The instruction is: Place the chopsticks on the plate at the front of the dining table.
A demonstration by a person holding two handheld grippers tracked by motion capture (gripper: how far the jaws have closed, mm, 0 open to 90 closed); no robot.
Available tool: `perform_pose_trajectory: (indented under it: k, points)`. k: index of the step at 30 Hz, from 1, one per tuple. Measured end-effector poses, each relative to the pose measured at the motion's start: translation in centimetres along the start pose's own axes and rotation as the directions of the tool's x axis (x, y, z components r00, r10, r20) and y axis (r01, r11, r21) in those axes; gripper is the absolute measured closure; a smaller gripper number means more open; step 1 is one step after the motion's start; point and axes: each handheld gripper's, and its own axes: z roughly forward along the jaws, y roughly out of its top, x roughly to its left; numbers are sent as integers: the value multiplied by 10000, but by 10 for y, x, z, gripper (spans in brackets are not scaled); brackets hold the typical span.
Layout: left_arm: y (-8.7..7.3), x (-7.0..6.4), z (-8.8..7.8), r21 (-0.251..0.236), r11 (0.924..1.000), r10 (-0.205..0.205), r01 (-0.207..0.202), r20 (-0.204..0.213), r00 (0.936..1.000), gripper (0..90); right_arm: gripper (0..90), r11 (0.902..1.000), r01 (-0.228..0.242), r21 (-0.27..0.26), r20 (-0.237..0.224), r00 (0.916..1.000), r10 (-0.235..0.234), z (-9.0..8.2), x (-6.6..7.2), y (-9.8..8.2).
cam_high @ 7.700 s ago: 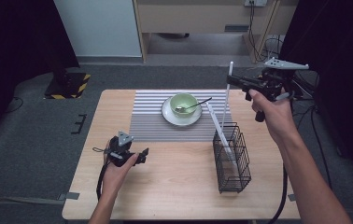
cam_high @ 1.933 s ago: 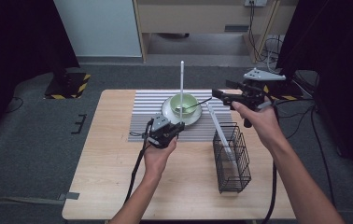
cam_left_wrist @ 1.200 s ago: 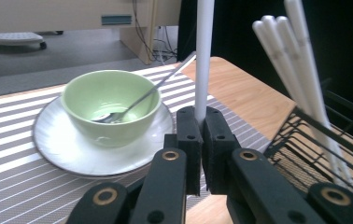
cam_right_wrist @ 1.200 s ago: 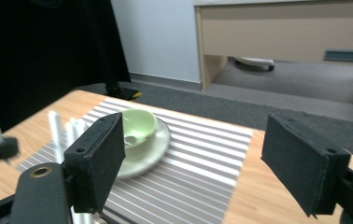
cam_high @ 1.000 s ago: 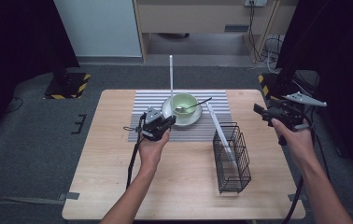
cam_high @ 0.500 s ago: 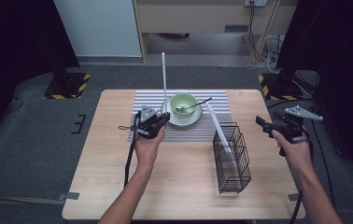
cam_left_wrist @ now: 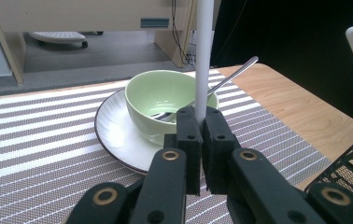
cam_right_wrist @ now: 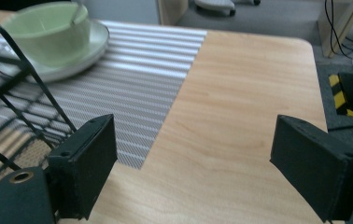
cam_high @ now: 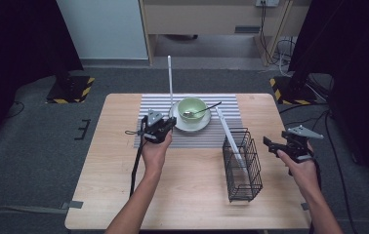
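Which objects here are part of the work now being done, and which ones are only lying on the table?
In the work:
- white chopstick, upright, clamped in the left gripper
- right gripper, open, holding nothing

Only lying about:
- green bowl with spoon, on the plate
- striped mat
- black wire basket with another white chopstick leaning in it

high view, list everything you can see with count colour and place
chopstick: 1, white, upright in left gripper
chopstick: 1, white, leaning in basket
bowl: 1, light green, on plate
spoon: 1, metal, in bowl
plate: 1, white, on placemat
placemat: 1, grey striped, table's far half
basket: 1, black wire, right of centre
table: 1, light wood
left gripper: 1, black, shut on chopstick
right gripper: 1, black, open, beside basket
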Motion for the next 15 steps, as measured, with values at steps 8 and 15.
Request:
perform_pose_trajectory:
  k: [8, 15]
  points:
    - [-4, -2, 7, 120, 9999, -62, 62, -53, 10000, 864, 144, 9985, -7, 539, 198, 9998, -3, 12, 6, -16]
    - [-6, -2, 10, 257, 9996, -70, 72, -75, 9999, 864, 128, 9928, -274, 1163, 370, 9990, 233, 24, 8, -32]
